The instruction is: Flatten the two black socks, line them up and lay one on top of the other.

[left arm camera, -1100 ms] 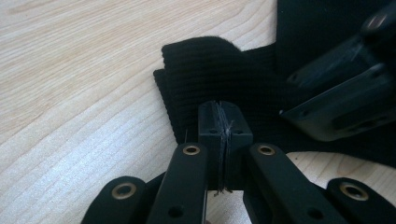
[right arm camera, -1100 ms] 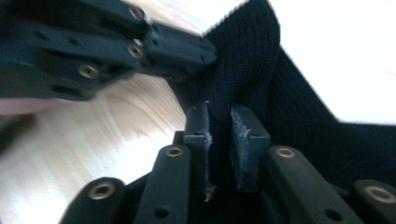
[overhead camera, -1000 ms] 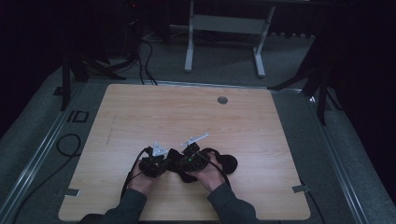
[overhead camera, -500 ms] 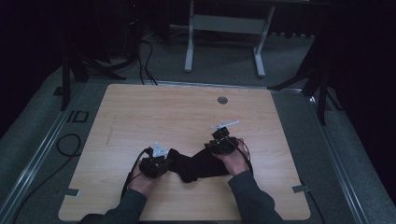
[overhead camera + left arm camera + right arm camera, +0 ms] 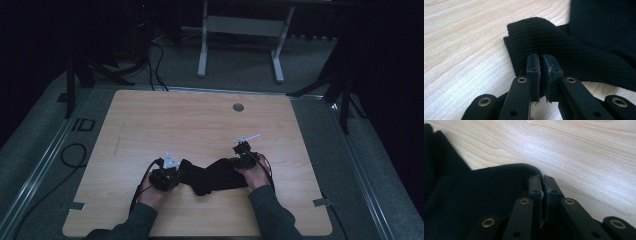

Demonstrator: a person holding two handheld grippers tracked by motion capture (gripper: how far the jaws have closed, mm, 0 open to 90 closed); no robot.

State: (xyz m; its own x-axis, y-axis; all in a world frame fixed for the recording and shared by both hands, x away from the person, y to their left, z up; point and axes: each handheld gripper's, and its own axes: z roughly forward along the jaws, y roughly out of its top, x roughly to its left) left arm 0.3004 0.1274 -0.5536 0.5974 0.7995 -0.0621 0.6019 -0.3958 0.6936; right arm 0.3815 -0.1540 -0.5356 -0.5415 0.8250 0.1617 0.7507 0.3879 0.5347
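Observation:
A black knit cloth (image 5: 217, 175) lies stretched along the near part of the wooden table (image 5: 200, 125), between my two grippers. My left gripper (image 5: 176, 171) is at its left end, shut on the ribbed cuff (image 5: 554, 37); in the left gripper view the jaws (image 5: 540, 57) are pressed together at the cuff's edge. At the cloth's right end my right gripper (image 5: 239, 159) is shut on a smooth folded edge (image 5: 506, 170), its jaws (image 5: 542, 178) closed together. Both of the person's hands hold the grippers low on the table.
A round grommet hole (image 5: 238, 107) sits near the table's far edge. Beyond the table stands a white metal frame (image 5: 240, 25). Cables (image 5: 72, 155) lie on the floor at left. Tape marks (image 5: 320, 202) sit at the near corners.
My right gripper has moved right and a little away from the left one, drawing the black cloth out from a bunch into a longer strip. The left gripper has stayed put.

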